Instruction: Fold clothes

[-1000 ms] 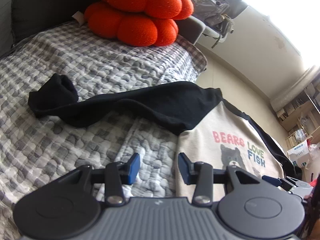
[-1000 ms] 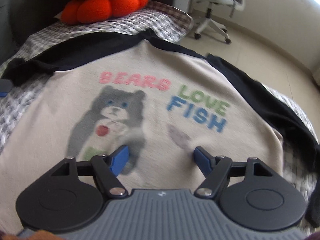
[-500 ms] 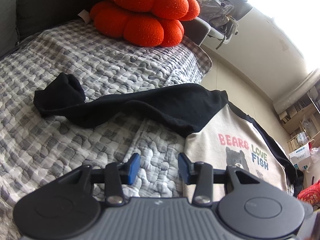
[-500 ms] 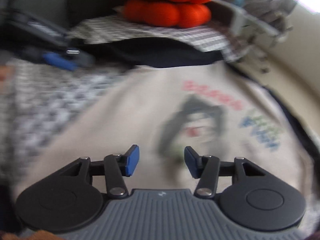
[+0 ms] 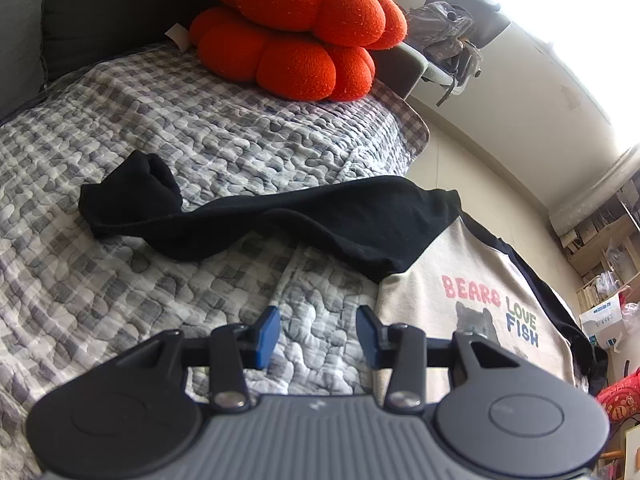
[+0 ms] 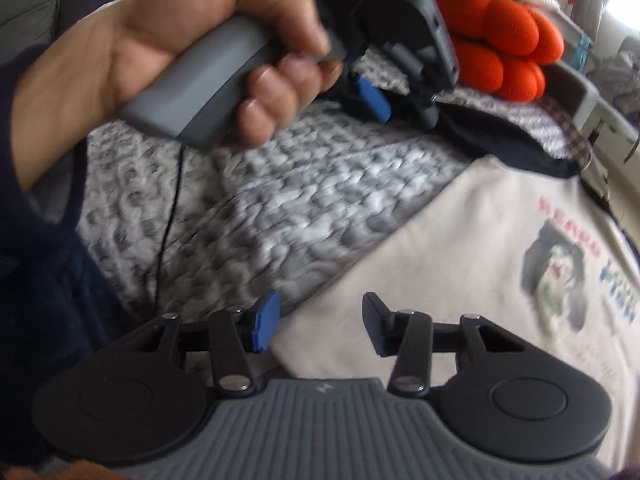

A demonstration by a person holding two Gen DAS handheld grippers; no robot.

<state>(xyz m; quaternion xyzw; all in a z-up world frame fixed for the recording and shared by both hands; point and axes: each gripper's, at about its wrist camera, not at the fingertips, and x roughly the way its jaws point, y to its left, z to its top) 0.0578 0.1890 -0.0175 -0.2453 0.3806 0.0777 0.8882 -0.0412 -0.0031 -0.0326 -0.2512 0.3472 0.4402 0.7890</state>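
A cream sweatshirt (image 5: 420, 300) with black sleeves and a bear print reading "BEARS LOVE FISH" lies spread face up on a bed covered by a grey and white checked quilt (image 5: 140, 280). One black sleeve (image 5: 248, 220) stretches out sideways across the quilt, its cuff bunched. Two orange pumpkin-shaped cushions (image 5: 304, 32) are stacked at the far end of the bed.

The left gripper (image 5: 318, 336) hovers above the quilt just beside the sweatshirt's side edge, jaws parted with nothing between them. In the blurred right wrist view, a person's left hand (image 6: 172, 60) grips its grey handle.

The right gripper (image 6: 320, 324) hangs over the sweatshirt's lower left corner, where cream fabric meets quilt. Its jaws are closing, the blue pads apart and pressing on nothing.
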